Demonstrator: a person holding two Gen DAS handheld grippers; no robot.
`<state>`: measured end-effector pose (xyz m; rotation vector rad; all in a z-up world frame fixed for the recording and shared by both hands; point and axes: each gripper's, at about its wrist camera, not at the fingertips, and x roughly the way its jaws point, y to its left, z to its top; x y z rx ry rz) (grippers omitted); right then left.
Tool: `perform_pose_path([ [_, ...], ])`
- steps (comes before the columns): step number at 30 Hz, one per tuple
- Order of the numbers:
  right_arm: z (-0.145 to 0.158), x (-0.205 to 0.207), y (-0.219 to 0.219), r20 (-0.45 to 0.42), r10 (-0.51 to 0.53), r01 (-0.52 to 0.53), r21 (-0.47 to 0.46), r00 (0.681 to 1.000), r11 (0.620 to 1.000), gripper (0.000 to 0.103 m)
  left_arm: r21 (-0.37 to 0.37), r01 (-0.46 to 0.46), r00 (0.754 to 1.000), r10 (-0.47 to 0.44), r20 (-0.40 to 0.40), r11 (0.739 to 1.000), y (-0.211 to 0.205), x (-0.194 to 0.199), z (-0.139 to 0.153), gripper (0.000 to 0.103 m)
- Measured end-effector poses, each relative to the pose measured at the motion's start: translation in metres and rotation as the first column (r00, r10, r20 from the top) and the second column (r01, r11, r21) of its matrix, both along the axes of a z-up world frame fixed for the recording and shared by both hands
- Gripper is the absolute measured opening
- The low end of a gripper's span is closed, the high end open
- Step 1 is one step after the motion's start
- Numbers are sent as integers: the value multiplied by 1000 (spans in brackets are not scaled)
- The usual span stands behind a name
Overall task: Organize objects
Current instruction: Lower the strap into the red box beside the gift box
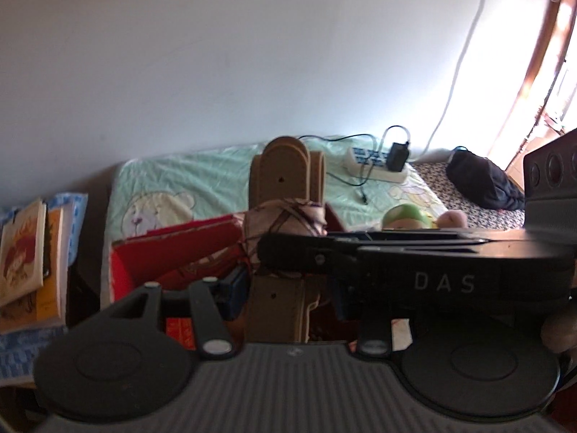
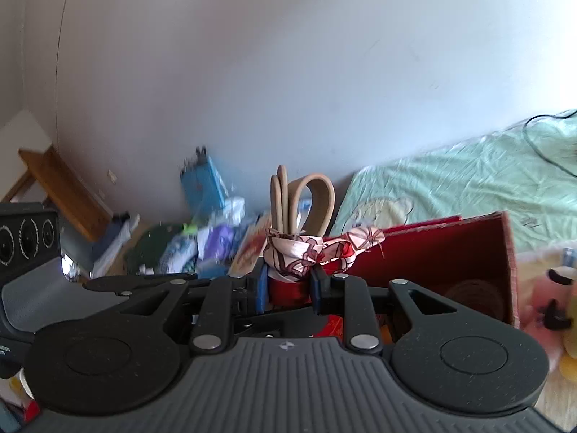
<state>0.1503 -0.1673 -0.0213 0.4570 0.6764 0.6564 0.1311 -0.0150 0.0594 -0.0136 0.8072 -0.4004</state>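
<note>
Right gripper (image 2: 288, 290) clamps a folded tan belt (image 2: 288, 198) tied with a patterned scarf (image 2: 306, 249), over the red box (image 2: 432, 249). Left gripper (image 1: 288, 281) grips the belt too. Keep both holds firm, lower together.

One belt (image 1: 285, 176) (looped), one box (image 2: 432, 249)

Plain white wall (image 1: 216, 72) behind a bed with a mint-green sheet (image 1: 202, 176); strong daylight enters at a wood-framed window (image 1: 551, 54); wooden bench (image 2: 61, 187) stands against the wall.
</note>
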Motion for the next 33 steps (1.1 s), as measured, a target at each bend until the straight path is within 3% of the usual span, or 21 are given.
perform_pose_path([
  [8,-49,38,36,-137,104,-111,-48,985,993,25,39,-109,985,114,-133,993,26,28,-63,41],
  [17,-90,65,54,-317,175,-198,-42,932,979,25,104,-125,960,147,-237,987,30,44,-109,41],
  [27,-123,82,60,-465,128,-162,-33,876,986,25,126,-139,943,170,-285,982,31,53,-132,41],
  [30,-123,82,59,-468,119,-152,-33,876,988,25,125,-136,942,167,-290,983,30,54,-134,41],
  [33,-127,84,52,-498,81,-109,-26,864,994,25,124,-142,942,172,-290,982,31,54,-137,50],
])
